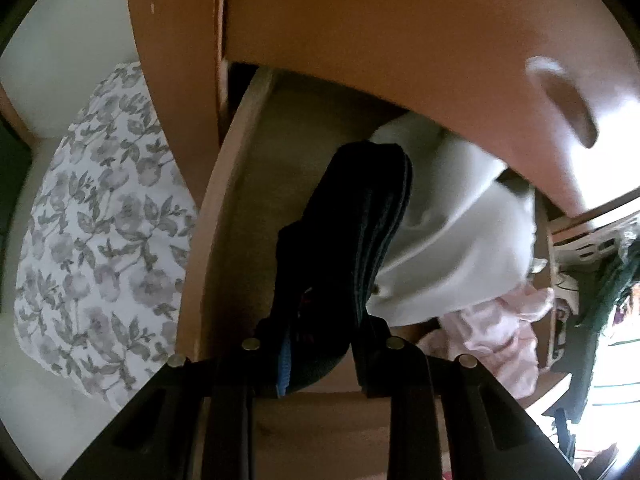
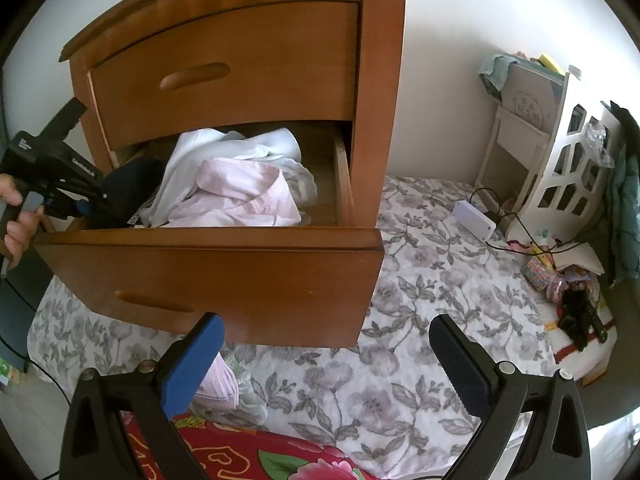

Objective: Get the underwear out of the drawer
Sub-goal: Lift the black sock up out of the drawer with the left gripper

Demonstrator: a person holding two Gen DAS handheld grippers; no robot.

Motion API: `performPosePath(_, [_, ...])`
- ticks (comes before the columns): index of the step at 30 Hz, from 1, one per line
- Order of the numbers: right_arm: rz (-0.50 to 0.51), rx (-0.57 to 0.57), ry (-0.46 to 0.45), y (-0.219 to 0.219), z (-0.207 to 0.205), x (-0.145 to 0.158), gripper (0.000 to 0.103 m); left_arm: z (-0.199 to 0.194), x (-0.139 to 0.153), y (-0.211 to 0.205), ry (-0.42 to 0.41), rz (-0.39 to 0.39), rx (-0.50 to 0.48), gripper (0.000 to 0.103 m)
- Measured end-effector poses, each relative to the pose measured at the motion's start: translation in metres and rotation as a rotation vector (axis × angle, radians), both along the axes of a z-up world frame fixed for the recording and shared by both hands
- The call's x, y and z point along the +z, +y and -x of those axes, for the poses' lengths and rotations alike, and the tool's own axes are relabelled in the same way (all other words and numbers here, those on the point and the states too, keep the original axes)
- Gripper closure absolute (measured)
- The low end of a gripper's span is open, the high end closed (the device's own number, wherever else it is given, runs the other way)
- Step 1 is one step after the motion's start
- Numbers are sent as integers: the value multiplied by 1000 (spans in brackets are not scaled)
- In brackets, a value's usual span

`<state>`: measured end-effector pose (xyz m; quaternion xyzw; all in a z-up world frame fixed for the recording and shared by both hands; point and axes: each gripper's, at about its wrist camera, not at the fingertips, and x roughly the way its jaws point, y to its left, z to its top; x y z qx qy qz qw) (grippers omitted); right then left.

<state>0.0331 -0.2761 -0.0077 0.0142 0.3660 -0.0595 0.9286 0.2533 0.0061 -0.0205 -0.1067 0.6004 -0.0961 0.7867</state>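
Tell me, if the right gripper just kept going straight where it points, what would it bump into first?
Probably the flowered bedsheet. The right gripper is open with nothing between its fingers, and points down over the sheet, just beside the corner of the pulled-out wooden drawer. Depth is hard to judge, so it might clip that drawer front instead.

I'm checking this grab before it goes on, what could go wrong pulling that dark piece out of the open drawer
1. The left gripper pinches only one end of the dark underwear, so it may slip free on the way up.
2. The white cloth lies against it and may be dragged out too.
3. The closed upper drawer overhangs the open drawer, so the gripper may knock it.
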Motion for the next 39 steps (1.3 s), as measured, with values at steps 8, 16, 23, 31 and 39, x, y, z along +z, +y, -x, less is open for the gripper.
performPosePath(8, [1,2,-1,0,0,0,0,29,25,7,-135,105,34,77])
performPosePath(16, [3,3,-1,1,1,1,0,73,46,12,-267,214,65,79])
performPosePath(23, [3,-3,7,2,1,1,0,102,59,15,-342,255,52,79])
performPosePath(31, [12,8,10,5,1,-1,0,123,79,20,-410,288,47,80])
performPosePath(39, [15,10,7,7,1,0,0,140,101,27,-481,296,57,80])
